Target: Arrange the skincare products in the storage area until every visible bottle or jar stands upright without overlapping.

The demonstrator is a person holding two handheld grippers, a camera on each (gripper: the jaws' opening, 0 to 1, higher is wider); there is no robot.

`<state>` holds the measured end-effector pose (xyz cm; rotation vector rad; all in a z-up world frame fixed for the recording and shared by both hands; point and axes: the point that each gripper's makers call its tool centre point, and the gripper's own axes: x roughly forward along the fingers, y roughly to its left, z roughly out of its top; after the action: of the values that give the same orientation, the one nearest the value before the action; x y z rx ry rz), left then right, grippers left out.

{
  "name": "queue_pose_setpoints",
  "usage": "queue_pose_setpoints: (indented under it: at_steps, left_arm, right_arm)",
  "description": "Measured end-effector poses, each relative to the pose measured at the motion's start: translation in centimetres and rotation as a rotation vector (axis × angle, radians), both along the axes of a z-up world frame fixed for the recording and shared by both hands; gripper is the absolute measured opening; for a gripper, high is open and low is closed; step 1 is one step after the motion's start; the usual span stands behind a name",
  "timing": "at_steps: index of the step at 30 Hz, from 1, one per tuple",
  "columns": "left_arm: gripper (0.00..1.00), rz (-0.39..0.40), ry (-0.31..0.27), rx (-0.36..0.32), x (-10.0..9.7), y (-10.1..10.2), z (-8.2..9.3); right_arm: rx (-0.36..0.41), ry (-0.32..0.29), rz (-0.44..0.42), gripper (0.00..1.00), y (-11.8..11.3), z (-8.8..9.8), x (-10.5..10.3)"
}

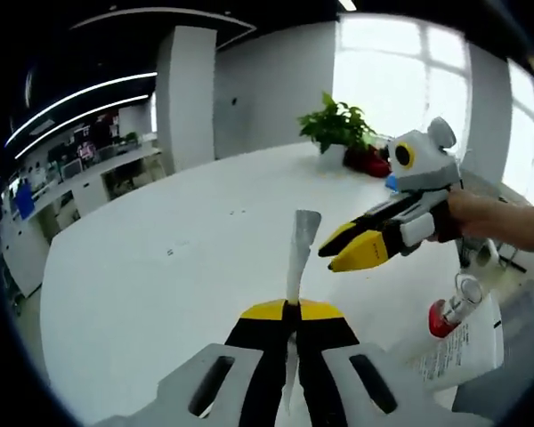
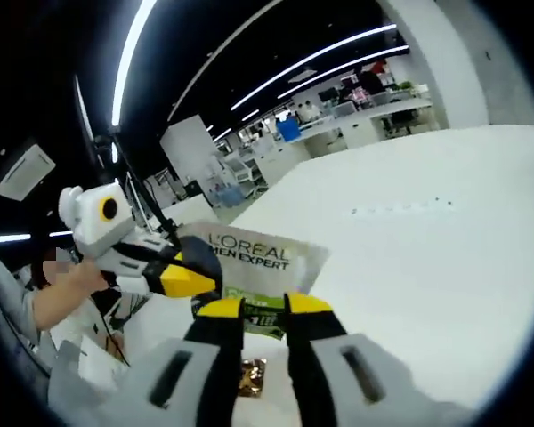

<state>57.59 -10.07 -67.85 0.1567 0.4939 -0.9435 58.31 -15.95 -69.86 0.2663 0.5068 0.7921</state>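
An open-plan office surrounds the white desk [image 1: 160,267]. The left hand-held gripper [image 1: 292,307] pinches a silver L'Oreal sachet [image 1: 300,249] edge-on, lifting it above the desk. The right hand-held gripper [image 2: 265,307] has its jaws parted just in front of the sachet's printed face. A red-capped bottle [image 1: 452,307] lies on papers [image 1: 463,351] nearby.

Left gripper [image 1: 289,307] pinches a sachet [image 1: 300,253] (edge-on) above white table [image 1: 160,267].

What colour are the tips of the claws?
Yellow, on black claws; the right claw shows it best in the right gripper view.
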Motion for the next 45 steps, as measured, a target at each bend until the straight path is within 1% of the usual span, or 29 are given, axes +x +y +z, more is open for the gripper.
queue_pose_setpoints:
  at_steps: [2, 5, 6, 7, 8, 9, 11, 12, 13, 15, 16, 17, 18, 19, 20, 21, 23, 25, 26, 27, 28, 29, 30, 32, 35, 37, 41, 42, 45]
  left_arm:
    - [0.00, -0.007, 0.000, -0.008, -0.1, 0.1, 0.5]
    - [0.00, -0.027, -0.011, -0.015, -0.7, 0.1, 1.5]
    - [0.00, -0.035, -0.006, -0.044, -0.8, 0.1, 2.1]
    - [0.00, -0.039, -0.005, -0.058, -0.9, 0.2, 2.6]
    - [0.00, -0.047, -0.002, -0.075, -1.1, 0.0, 3.1]
    - [0.00, -0.052, -0.004, -0.095, -1.2, -0.4, 3.7]
    - [0.00, -0.077, -0.017, -0.126, -1.7, -0.5, 5.0]
    - [0.00, -0.075, -0.013, -0.136, -1.8, -0.4, 5.4]
    - [0.00, -0.087, -0.015, -0.151, -2.1, -0.4, 6.2]
    - [0.00, -0.089, -0.038, -0.164, -2.5, -0.2, 7.3]
    - [0.00, -0.091, -0.045, -0.173, -2.7, 0.0, 7.8]
    - [0.00, -0.101, -0.048, -0.205, -3.0, -0.1, 8.7]
    - [0.00, -0.107, -0.043, -0.228, -3.2, -0.1, 9.3]
    - [0.00, -0.118, -0.024, -0.259, -3.5, -0.2, 9.8]
    - [0.00, -0.112, -0.033, -0.265, -3.4, 0.1, 10.3]
    - [0.00, -0.111, -0.031, -0.272, -3.3, 0.3, 10.7]
    - [0.00, -0.110, -0.016, -0.307, -3.4, 0.6, 11.3]
    - [0.00, -0.115, 0.016, -0.367, -3.7, 0.8, 12.2]
    - [0.00, -0.126, 0.016, -0.379, -3.8, 0.9, 12.4]
    - [0.00, -0.126, 0.036, -0.404, -4.0, 1.0, 12.7]
    - [0.00, -0.121, 0.043, -0.414, -3.9, 1.2, 12.8]
    - [0.00, -0.116, 0.049, -0.442, -3.9, 1.4, 13.1]
    - [0.00, -0.117, 0.050, -0.447, -3.9, 1.5, 13.2]
    - [0.00, -0.110, 0.053, -0.452, -4.0, 1.9, 13.4]
    - [0.00, -0.093, 0.039, -0.454, -3.8, 2.4, 13.6]
    - [0.00, -0.071, 0.034, -0.451, -3.5, 2.9, 13.4]
    - [0.00, -0.045, 0.021, -0.455, -3.6, 3.5, 13.6]
    - [0.00, -0.034, 0.008, -0.447, -3.6, 3.7, 13.7]
    - [0.00, -0.021, 0.000, -0.448, -3.6, 4.1, 13.9]
  right_arm:
    - [-0.010, 0.001, 0.000, 0.22, 0.0, -0.3, -0.2]
    - [-0.038, -0.015, 0.034, 0.24, 0.2, -0.5, -0.6]
    - [-0.031, -0.020, 0.042, 0.25, 0.3, -0.4, -0.6]
    - [-0.024, -0.021, 0.043, 0.25, 0.3, -0.3, -0.6]
    - [-0.019, -0.035, 0.058, 0.26, 0.5, -0.1, -0.7]
    - [-0.008, -0.042, 0.070, 0.26, 0.6, 0.1, -0.7]
    - [0.027, -0.058, 0.091, 0.27, 1.0, 1.0, -0.8]
    - [0.057, -0.070, 0.116, 0.27, 1.4, 1.7, -1.1]
    - [0.063, -0.069, 0.121, 0.26, 1.5, 1.9, -1.2]
    - [0.060, -0.085, 0.136, 0.25, 1.5, 2.5, -1.4]
    - [0.071, -0.098, 0.147, 0.25, 1.6, 2.9, -1.5]
    - [0.093, -0.106, 0.163, 0.27, 1.8, 3.4, -1.7]
    - [0.117, -0.114, 0.180, 0.27, 2.0, 3.8, -1.9]
    - [0.142, -0.137, 0.204, 0.28, 2.2, 4.4, -2.1]
    - [0.173, -0.136, 0.220, 0.27, 2.4, 5.0, -2.3]
    - [0.188, -0.153, 0.222, 0.26, 2.4, 5.5, -2.3]
    - [0.230, -0.141, 0.241, 0.25, 2.7, 6.1, -2.6]
    - [0.278, -0.137, 0.280, 0.25, 3.2, 7.0, -3.3]
    - [0.293, -0.120, 0.293, 0.26, 3.4, 7.1, -3.5]
    - [0.300, -0.123, 0.302, 0.26, 3.5, 7.2, -3.7]
    - [0.310, -0.125, 0.309, 0.25, 3.6, 7.4, -3.8]
    - [0.322, -0.110, 0.310, 0.23, 3.7, 7.5, -4.0]
    - [0.327, -0.109, 0.319, 0.19, 3.8, 7.6, -4.2]
    - [0.329, -0.105, 0.322, 0.16, 4.0, 7.7, -4.7]
    - [0.326, -0.103, 0.333, 0.11, 4.2, 7.9, -5.3]
    - [0.315, -0.120, 0.333, 0.09, 4.3, 8.1, -5.7]
    - [0.312, -0.126, 0.344, 0.05, 4.7, 8.9, -6.5]
    - [0.312, -0.129, 0.350, 0.03, 4.8, 9.1, -6.8]
    - [0.292, -0.141, 0.351, 0.03, 5.4, 9.8, -7.3]
